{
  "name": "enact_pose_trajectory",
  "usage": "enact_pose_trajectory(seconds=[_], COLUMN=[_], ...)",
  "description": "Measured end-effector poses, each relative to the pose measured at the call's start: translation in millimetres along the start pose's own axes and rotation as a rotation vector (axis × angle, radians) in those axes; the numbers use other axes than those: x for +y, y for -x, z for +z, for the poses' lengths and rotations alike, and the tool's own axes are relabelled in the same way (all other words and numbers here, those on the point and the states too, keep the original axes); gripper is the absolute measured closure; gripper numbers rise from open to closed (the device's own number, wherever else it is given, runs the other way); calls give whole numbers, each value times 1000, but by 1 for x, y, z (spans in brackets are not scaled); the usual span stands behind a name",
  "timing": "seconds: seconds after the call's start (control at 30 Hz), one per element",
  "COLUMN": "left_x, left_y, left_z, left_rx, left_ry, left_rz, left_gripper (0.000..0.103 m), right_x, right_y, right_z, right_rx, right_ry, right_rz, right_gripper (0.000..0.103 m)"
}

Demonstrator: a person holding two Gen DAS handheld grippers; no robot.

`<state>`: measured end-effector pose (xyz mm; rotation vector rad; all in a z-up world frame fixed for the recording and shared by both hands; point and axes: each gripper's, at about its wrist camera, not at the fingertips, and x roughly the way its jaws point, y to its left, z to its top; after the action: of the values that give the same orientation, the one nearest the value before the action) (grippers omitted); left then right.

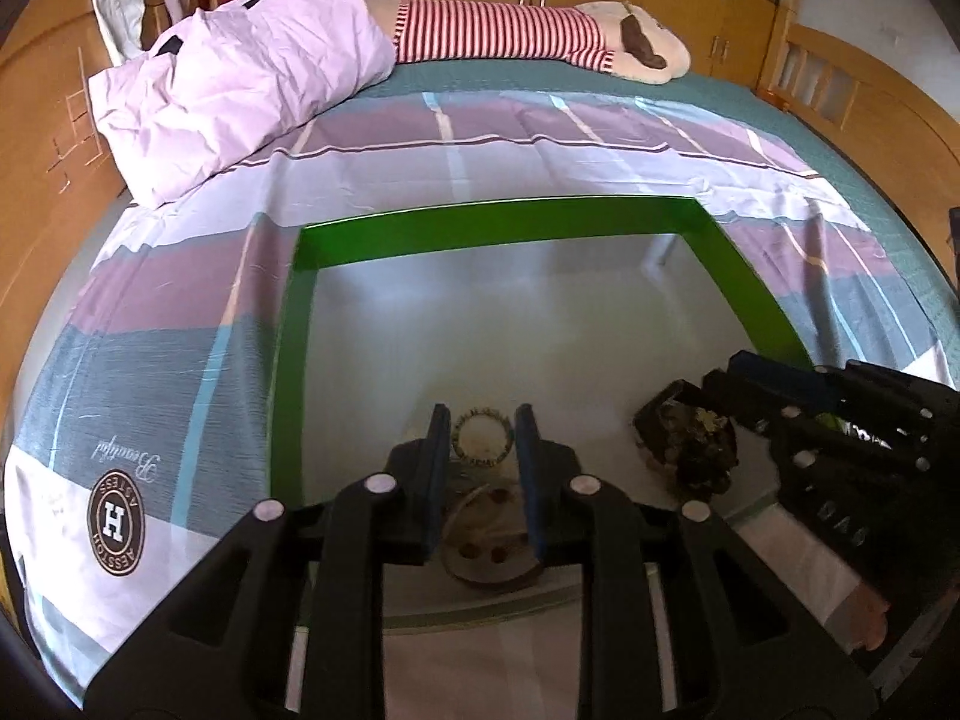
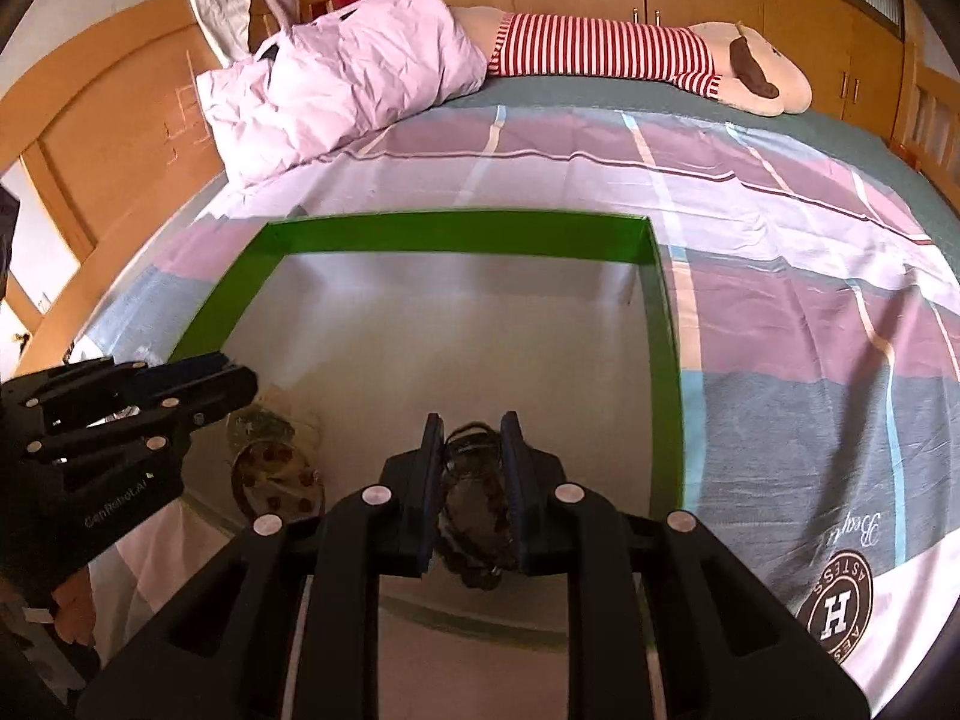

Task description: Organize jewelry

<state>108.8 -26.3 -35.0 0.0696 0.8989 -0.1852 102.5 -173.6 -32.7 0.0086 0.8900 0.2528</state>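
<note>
Two black hand-held grippers over a shallow green-walled cardboard box (image 1: 492,222) with a pale floor, set on a bed with a plaid purple-and-grey sheet (image 1: 180,312).

Left gripper (image 1: 483,468) jaws narrowly parted around a round beaded bracelet (image 1: 483,437) at 12 o'clock from a pale ring with reddish-brown stones (image 1: 489,546); pads not visibly pressing. Right gripper (image 2: 471,480) jaws narrow, straddling a dark, tangled beaded piece of jewelry (image 2: 474,510) near the box's 6 o'clock wall; whether gripped or just released, impossible to tell.

Risks: loose beads or cord snagging on a blue pad (image 2: 433,480) and lifting away with the gripper; light box sliding or tipping on the soft bedding under a sideways nudge; grippers, near each other, colliding over the box floor.

Counted: two grippers, one box, three jewelry pieces visible, two lilac pillows (image 1: 240,78) at 11 o'clock, one long plush toy in a red-and-white striped top (image 1: 528,30) at 12 o'clock.
</note>
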Motion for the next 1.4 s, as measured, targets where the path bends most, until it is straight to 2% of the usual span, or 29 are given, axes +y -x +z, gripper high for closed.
enact_pose_trajectory(seconds=[0.03,0.07,0.13,0.17,0.23,0.27,0.33,0.47,0.53,0.6,0.73,0.87,1.4], left_x=[-1,-1,-1,-1,0,1,4,6,10,18,27,19,18], left_y=[1,3,7,10,16,20,29,36,39,39,33,33,29], left_z=[-1,-1,-3,-4,-8,-11,-19,-19,-18,-17,-18,-18,-20], left_rx=[-5,-16,-22,-22,-32,-42,-55,-26,-26,-21,22,15,34], left_ry=[-3,-3,1,5,12,17,31,37,56,81,115,84,83], left_rz=[4,11,14,11,19,29,62,53,57,59,13,42,46], left_gripper=[57,55,49,45,30,29,17,10,5,2,2,2,2], right_x=[1,1,0,-2,-6,-7,-8,-4,-2,2,7,9,11], right_y=[3,7,18,27,38,43,50,46,44,43,42,39,37], right_z=[-1,-2,-3,-3,-5,-6,-8,-11,-12,-12,-12,-14,-16], right_rx=[-7,-19,-48,-71,-109,-126,-138,-93,-98,-114,-130,-122,-109], right_ry=[-3,-7,-15,-23,-44,-55,-66,-56,-52,-40,-16,2,12], right_rz=[-6,-7,-25,-39,-49,-53,-65,-54,-40,-74,-144,-175,-196], right_gripper=[62,58,35,30,13,9,1,1,1,1,1,1,1])
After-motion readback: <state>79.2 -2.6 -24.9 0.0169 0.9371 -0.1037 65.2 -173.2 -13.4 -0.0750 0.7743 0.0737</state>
